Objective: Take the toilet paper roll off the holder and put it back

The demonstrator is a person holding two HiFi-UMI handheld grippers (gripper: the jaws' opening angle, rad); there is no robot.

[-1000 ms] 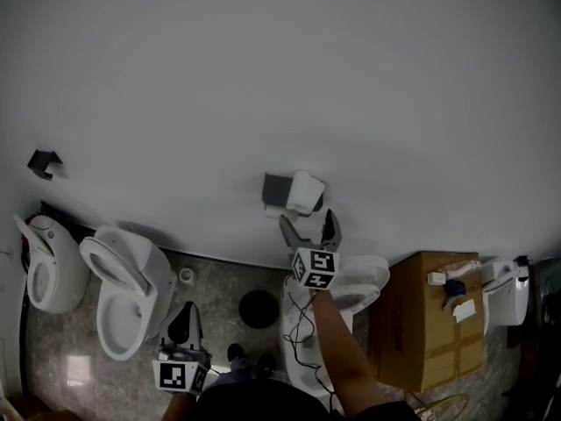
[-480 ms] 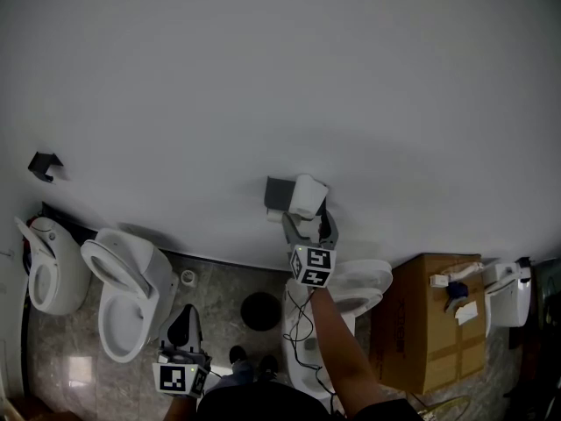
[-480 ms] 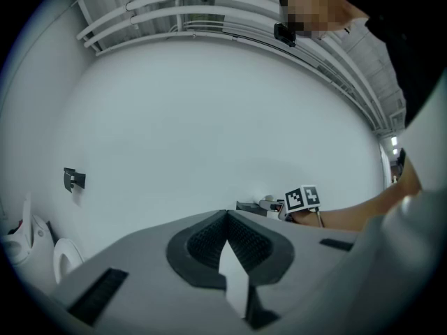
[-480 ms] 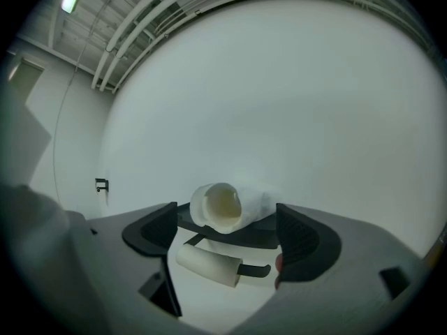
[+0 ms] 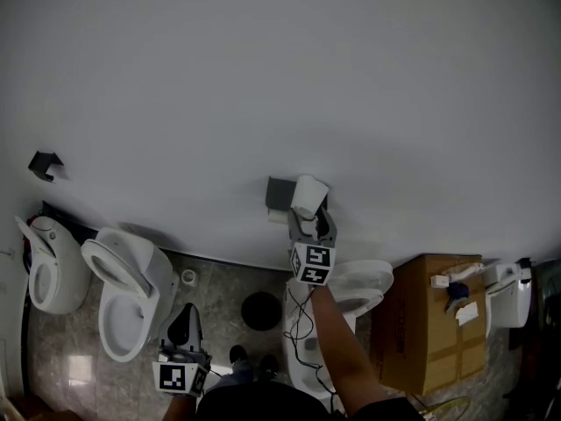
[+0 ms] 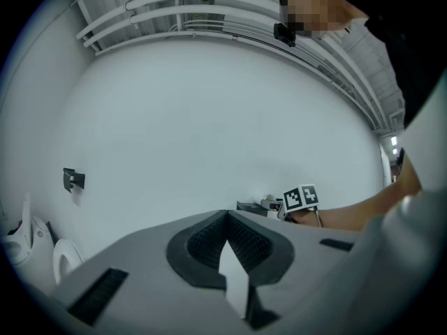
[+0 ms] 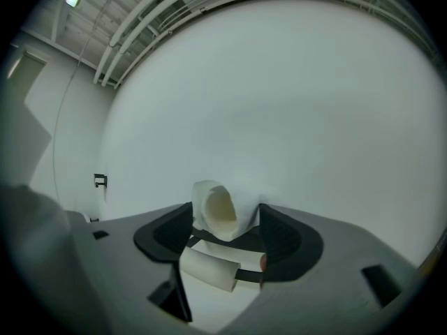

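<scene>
Toilet paper roll point(image 5: 307, 196), on its holder point(image 5: 279, 192), is being pinched by the right gripper's point(image 5: 310, 222) closing jaws; the left gripper point(image 5: 187, 317) is hanging empty, jaws together.

Bare wall point(image 5: 280, 77) lies open above and beside the holder point(image 5: 279, 191) — below, a toilet point(image 5: 359, 283) and a cardboard box point(image 5: 429, 323) crowd the floor point(image 5: 219, 279).
</scene>
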